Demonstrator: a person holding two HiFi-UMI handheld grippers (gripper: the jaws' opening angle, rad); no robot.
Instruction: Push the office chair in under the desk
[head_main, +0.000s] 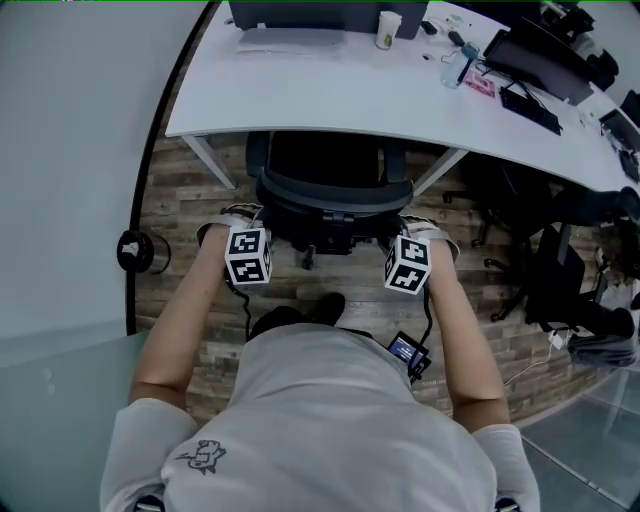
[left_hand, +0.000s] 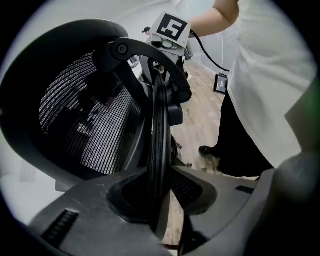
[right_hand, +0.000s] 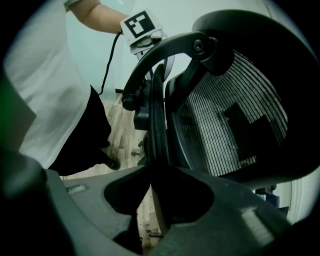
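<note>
Standing at the bottom of the head view, person in a grey tee, both bare arms stretched forward. Small black device with a lit screen hangs on a cable at the waist, right of centre. Left gripper clenched on the backrest rim of the office chair; in its own view the black rim runs edge-on between the two jaws, mesh back filling the left of frame. Right gripper likewise clamped on the opposite side rim, mesh at the right of frame. Each gripper view shows the other gripper at the top, across the backrest. Chair sits centre of the head view on wood plank floor, seat and armrests under the front edge of the white desk, backrest outside it. Cup on the desk, top centre. Other black chairs at right.
</note>
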